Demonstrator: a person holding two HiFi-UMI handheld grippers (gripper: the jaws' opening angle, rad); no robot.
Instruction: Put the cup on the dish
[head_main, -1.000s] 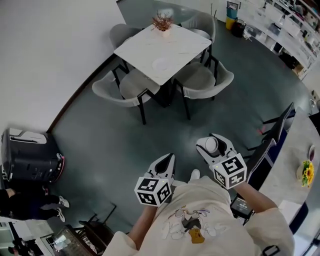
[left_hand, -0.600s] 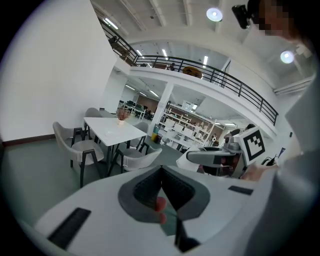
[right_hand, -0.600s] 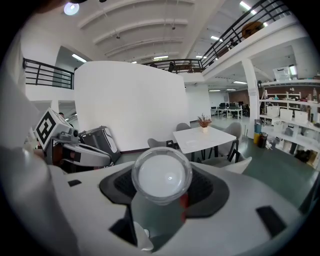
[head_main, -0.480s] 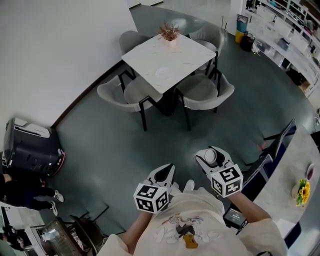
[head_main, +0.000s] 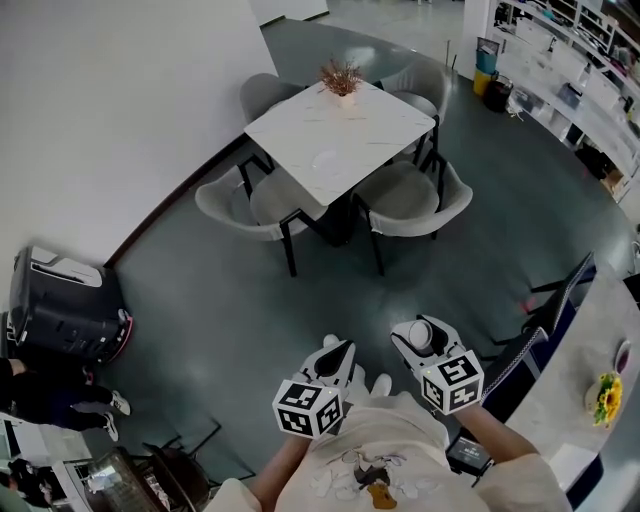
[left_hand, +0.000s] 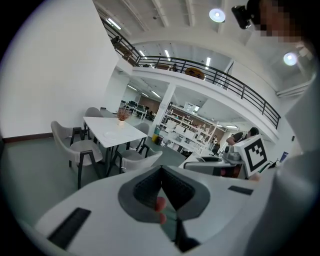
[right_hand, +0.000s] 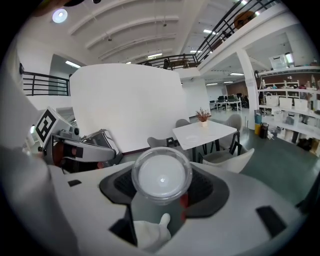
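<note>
The right gripper (head_main: 424, 338) pinches a clear cup (right_hand: 161, 175) between its jaws; the left gripper (left_hand: 161, 189) has its jaws pressed together, empty. This looks like the carrying step: the dish (head_main: 325, 160) sits far ahead of the jaws on a table (head_main: 385, 110), so the cup must first be brought over it.

Dish (head_main: 325, 160) on far table (head_main: 382, 114) (a pale ring), too small for detail

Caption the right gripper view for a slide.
Right gripper shut on a clear round plastic cup, the white square table with its small white dish ahead.
</note>
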